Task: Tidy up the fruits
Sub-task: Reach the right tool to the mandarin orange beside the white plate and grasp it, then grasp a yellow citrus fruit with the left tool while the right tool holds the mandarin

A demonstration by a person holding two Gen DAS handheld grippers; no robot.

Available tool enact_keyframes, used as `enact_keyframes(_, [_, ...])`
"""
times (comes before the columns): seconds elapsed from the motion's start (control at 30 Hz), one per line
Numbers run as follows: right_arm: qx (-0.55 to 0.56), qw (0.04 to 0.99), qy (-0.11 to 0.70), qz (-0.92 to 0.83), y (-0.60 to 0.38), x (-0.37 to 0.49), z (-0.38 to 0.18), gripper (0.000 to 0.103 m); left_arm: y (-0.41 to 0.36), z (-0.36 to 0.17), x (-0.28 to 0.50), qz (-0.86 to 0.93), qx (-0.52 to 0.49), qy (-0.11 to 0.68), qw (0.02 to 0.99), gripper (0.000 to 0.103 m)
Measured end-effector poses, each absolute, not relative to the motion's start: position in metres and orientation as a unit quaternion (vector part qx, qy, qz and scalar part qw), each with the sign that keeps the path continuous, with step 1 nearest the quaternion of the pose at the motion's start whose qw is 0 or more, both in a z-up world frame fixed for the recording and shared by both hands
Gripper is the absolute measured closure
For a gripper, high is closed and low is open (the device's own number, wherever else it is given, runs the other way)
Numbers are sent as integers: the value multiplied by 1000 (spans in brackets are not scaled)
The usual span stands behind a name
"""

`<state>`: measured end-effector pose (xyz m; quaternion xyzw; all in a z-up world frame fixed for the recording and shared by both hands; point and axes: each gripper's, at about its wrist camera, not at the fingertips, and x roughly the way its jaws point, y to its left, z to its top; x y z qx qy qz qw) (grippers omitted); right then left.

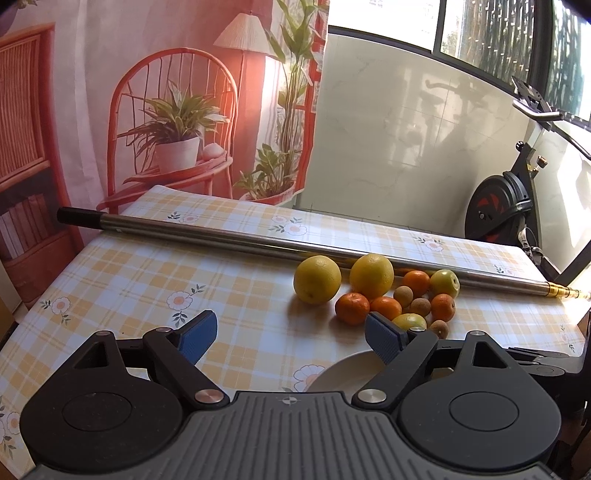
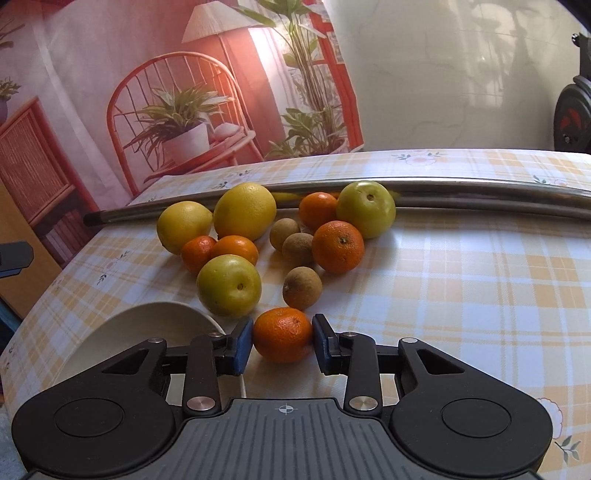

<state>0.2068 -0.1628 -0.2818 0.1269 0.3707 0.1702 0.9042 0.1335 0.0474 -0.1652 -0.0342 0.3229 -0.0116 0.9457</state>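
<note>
Now my right gripper (image 2: 283, 341) pinches a tangerine (image 2: 283, 335) on the checked tablecloth (image 2: 461, 295), beside the white bowl (image 2: 147, 332) and nearest me in the fruit pile. My left gripper (image 1: 291, 334) hangs spread, empty.

No legible text or labels anywhere.

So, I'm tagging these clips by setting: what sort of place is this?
Probably a home balcony or sunroom: a table in a checked floral cloth stands by a window, an exercise bike and a printed room backdrop.
</note>
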Motion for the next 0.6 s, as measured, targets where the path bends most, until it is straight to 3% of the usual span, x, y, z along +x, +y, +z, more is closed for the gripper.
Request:
enact_keyframes(0.5, [62, 950, 293, 83, -187, 172, -280, 71, 27, -176, 149, -70, -32, 334, 939, 15])
enact_keyframes(0.6, [51, 952, 291, 85, -183, 171, -281, 71, 19, -182, 156, -92, -33, 343, 934, 20])
